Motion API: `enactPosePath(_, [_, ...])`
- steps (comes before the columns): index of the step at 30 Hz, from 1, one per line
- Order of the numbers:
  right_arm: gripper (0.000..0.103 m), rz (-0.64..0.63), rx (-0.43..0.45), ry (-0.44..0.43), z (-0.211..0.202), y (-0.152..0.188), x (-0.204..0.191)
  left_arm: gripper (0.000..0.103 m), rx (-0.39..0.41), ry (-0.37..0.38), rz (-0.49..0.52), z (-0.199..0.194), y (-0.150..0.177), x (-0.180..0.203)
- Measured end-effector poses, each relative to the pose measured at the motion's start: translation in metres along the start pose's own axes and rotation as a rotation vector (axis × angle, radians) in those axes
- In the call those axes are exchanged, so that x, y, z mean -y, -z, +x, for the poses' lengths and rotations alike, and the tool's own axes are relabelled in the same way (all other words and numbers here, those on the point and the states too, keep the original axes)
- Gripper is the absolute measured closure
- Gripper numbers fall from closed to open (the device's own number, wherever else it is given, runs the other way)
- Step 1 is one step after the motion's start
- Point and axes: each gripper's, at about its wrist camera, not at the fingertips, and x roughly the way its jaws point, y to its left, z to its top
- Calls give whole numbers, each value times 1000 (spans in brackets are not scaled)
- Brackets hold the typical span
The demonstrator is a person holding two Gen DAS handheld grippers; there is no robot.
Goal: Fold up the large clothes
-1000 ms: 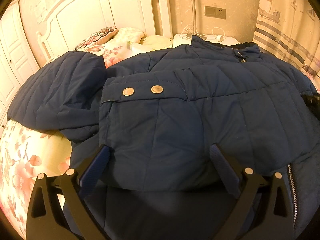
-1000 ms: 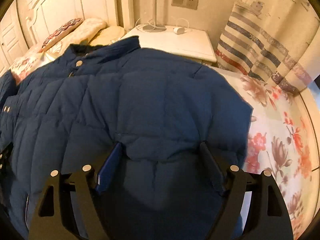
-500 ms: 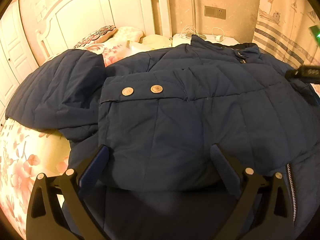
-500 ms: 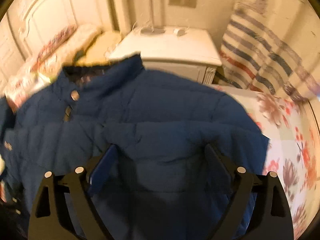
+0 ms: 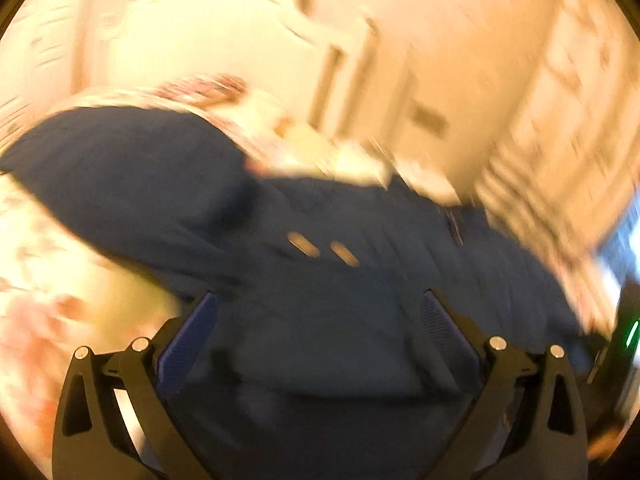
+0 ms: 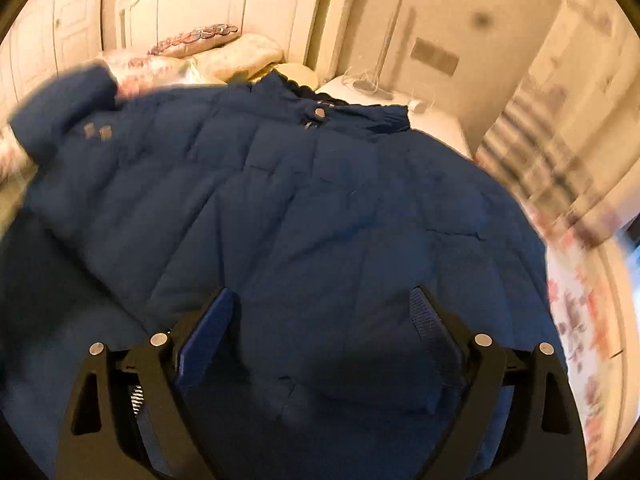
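Your left gripper point(image 5: 316, 320) and right gripper point(image 6: 322, 316) hang jaws spread, gripping nothing, over the jacket point(image 6: 320, 208) laid flat on the bed point(image 6: 580, 300) for folding.

Left wrist view smeared all over by blur. Two snaps point(image 5: 322, 249) on blue jacket point(image 5: 340, 320) stretched into streaks. Headboard point(image 5: 200, 40), curtain point(image 5: 560, 140) and flowered sheet point(image 5: 52, 280) turned to soft blobs. Dark thing with green light point(image 5: 632, 330) cut off at right edge; what it is cannot be told. Whether jacket is touched by left gripper point(image 5: 316, 320) pads cannot be told.

Right wrist view: jacket's near hem hidden behind right gripper point(image 6: 322, 314). Left sleeve point(image 6: 64, 104) blurred. Curtain point(image 6: 560, 152) blurred.
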Motion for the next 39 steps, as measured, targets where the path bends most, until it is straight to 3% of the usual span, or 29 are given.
enactPosePath(4, [5, 111, -30, -60, 10, 1, 22, 3, 75, -76, -228, -26, -38, -79])
enactPosePath(9, [5, 91, -14, -31, 7, 2, 14, 14, 30, -305, -459, -22, -83, -196])
enactPosePath(12, [5, 94, -8, -32, 9, 1, 18, 23, -20, -321, -571, -8, -95, -244])
enactPosePath(15, [5, 91, -8, -29, 9, 1, 18, 24, -18, -287, -582, 5, -112, -262])
enactPosePath(17, [5, 92, -8, -30, 8, 1, 19, 50, -18, -263, -591, 14, -117, -266])
enactPosePath(18, [5, 93, -7, -31, 8, 1, 19, 86, -26, -240, -616, 18, -117, -267])
enactPosePath(19, [5, 94, -6, -31, 8, 1, 19, 96, -15, -229, -633, 19, -116, -268])
enactPosePath(20, [5, 96, -2, -31, 7, 1, 19, 97, 44, -239, -629, 9, -118, -259])
enactPosePath(21, [5, 99, 4, -30, 6, 1, 20, 98, 114, -251, -587, -4, -122, -241])
enactPosePath(23, [7, 140, 52, -26, -3, 3, 27, 99, 175, -242, -477, -19, -134, -205])
enactPosePath(26, [12, 302, 195, -63, -25, 11, 54, 99, 242, -175, -213, -46, -143, -111])
enactPosePath(28, [12, 434, 273, -60, -37, 20, 77, 99, 243, -109, 27, -58, -136, -32])
enactPosePath(29, [12, 493, 301, -56, -41, 25, 88, 99, 226, -73, 175, -61, -124, 16])
enactPosePath(31, [12, 611, 352, -45, -48, 36, 109, 99, 163, -26, 371, -56, -96, 84])
enactPosePath(33, [12, 677, 373, -38, -50, 43, 122, 98, 69, 1, 566, -42, -46, 147])
enactPosePath(36, [11, 785, 361, -53, -45, 54, 141, 95, -31, -34, 785, -16, 24, 199])
enactPosePath(37, [11, 802, 353, -59, -43, 55, 145, 92, -97, -43, 848, -2, 49, 212])
enactPosePath(39, [11, 821, 343, -70, -40, 57, 148, 85, -189, -70, 919, 18, 83, 220])
